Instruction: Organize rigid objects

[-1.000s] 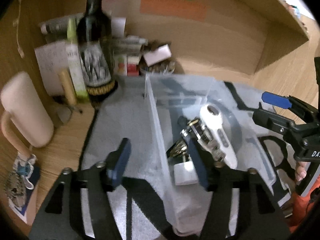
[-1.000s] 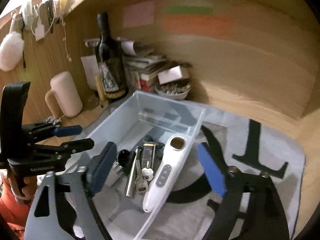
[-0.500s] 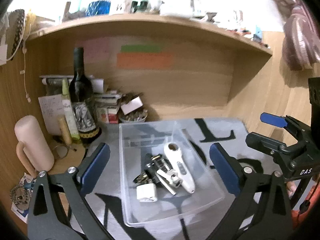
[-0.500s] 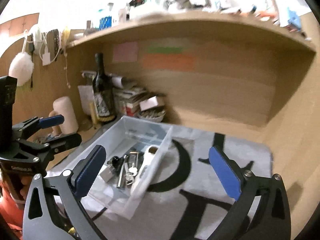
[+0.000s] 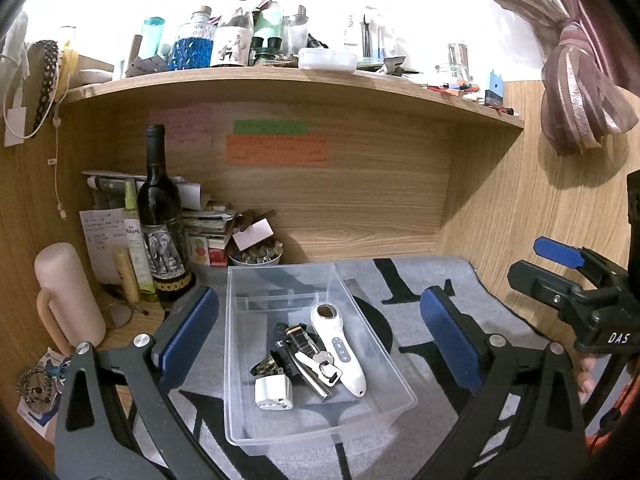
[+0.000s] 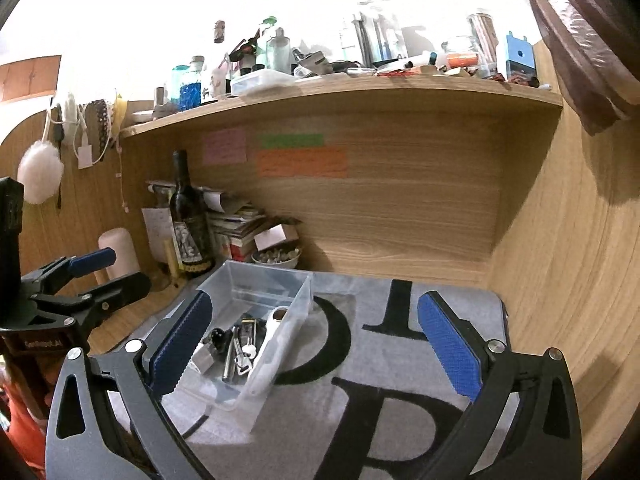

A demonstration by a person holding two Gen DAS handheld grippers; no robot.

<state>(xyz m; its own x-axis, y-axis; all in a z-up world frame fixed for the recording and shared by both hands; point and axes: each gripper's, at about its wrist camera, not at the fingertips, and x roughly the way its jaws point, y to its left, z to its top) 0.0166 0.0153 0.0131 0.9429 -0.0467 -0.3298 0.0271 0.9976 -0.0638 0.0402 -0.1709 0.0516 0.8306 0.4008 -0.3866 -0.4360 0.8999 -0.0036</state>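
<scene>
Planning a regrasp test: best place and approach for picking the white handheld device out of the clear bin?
Grip the white handheld device across its narrow mid-body, coming straight down from above. It lies flat and long in the clear bin, with bare floor on its right; keys crowd its left edge, so put the jaws across the width, nearer the round head.

Writing on the orange note (image 5: 277, 151) is too small to read.
</scene>
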